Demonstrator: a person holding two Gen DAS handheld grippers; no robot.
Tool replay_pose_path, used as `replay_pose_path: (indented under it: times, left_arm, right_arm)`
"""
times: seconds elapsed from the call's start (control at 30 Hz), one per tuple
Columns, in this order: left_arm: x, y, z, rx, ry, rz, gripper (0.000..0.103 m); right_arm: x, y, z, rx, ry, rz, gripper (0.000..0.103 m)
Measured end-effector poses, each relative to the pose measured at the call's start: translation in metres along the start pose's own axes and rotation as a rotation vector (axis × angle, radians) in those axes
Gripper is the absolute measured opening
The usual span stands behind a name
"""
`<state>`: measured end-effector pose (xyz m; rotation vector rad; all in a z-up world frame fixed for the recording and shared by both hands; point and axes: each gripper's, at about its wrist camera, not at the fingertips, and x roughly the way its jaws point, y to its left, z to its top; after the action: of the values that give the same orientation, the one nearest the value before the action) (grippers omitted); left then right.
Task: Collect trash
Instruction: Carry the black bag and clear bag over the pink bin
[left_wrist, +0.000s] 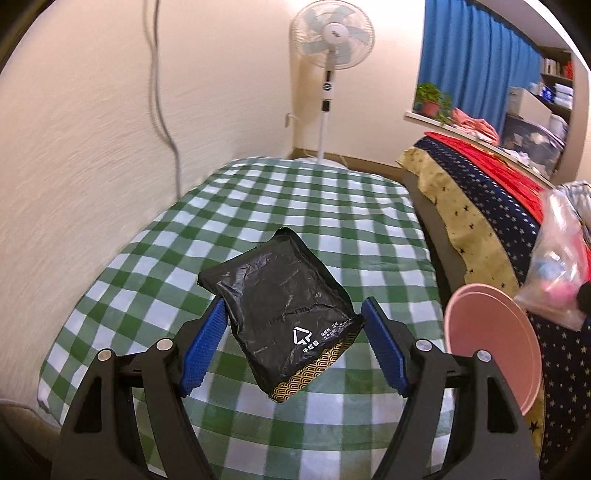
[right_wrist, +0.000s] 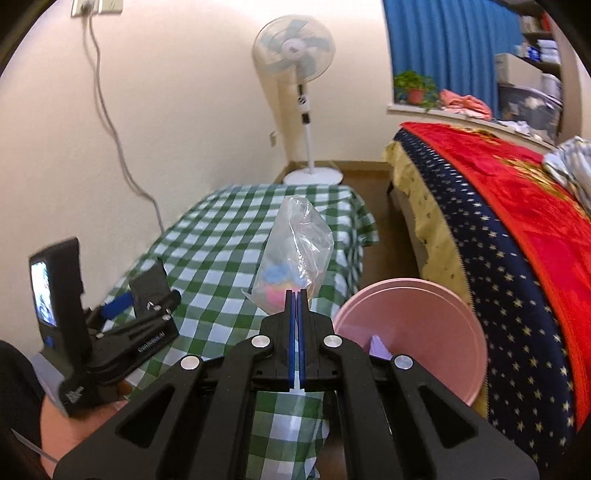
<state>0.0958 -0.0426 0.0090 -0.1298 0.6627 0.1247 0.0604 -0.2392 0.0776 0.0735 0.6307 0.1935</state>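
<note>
- Left gripper (left_wrist: 293, 345): jaws wide, blue pads (left_wrist: 202, 347) pressing the two side edges of a black packet (left_wrist: 284, 314). The packet is clear of the checked cloth (left_wrist: 258, 206) below, so it is carried, not resting.
- Packet, orientation: flat, rectangular. Long axis runs from the gold-patterned end, low and nearest the camera, up and away to the far-left corner. It is skewed to the gripper's line, not square between the pads. The printed face is up.
- Right gripper (right_wrist: 296, 293): jaws fully together, pinching the film of a clear bag (right_wrist: 295, 251). The bag stands up ahead of the fingertips, with pink and blue scraps inside. Its long axis is roughly upright and its free end points away.
- Pink bin (right_wrist: 410, 332): just right of the right gripper, mouth tilted toward the camera, a purple scrap inside. It stands between the table and the bed (right_wrist: 517, 221).
- Risk, packet: held only by its edges and askew. It looks soft, so a quick swing could buckle or twist it out of the pads onto the cloth.
- Risk, bag: thin film in a narrow pinch may slide free. If its mouth is loose and it tips, the scraps could spill.
- Risk, bin: it looks light, so a nudge from either gripper could tip it.
</note>
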Motion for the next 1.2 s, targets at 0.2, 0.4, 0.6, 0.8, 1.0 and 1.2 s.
replay_pose_path:
  times: [0.2,0.4,0.6,0.8,1.0,1.2]
  left_arm:
    - [-0.002,-0.018,-0.006,0.045,-0.013,-0.041,0.072]
    - [-0.002,-0.03,-0.008,0.064,-0.034,-0.093,0.072]
    - [0.002,-0.042,-0.011,0.091,-0.045,-0.13,0.072]
    - [0.009,-0.049,-0.013,0.094,-0.043,-0.147,0.072]
    - [0.014,-0.061,-0.015,0.11,-0.046,-0.17,0.072]
    - [0.02,-0.068,-0.016,0.112,-0.046,-0.189,0.072]
  right_arm:
    - [-0.009,-0.017,-0.016,0.044,-0.027,-0.05,0.001]
    - [-0.005,-0.028,-0.019,0.06,-0.034,-0.089,0.001]
    - [0.0,-0.032,-0.018,0.076,-0.047,-0.134,0.001]
    - [0.004,-0.043,-0.019,0.114,-0.038,-0.172,0.001]
    - [0.009,-0.055,-0.018,0.147,-0.03,-0.204,0.001]
    - [0.013,-0.065,-0.019,0.171,-0.033,-0.245,0.001]
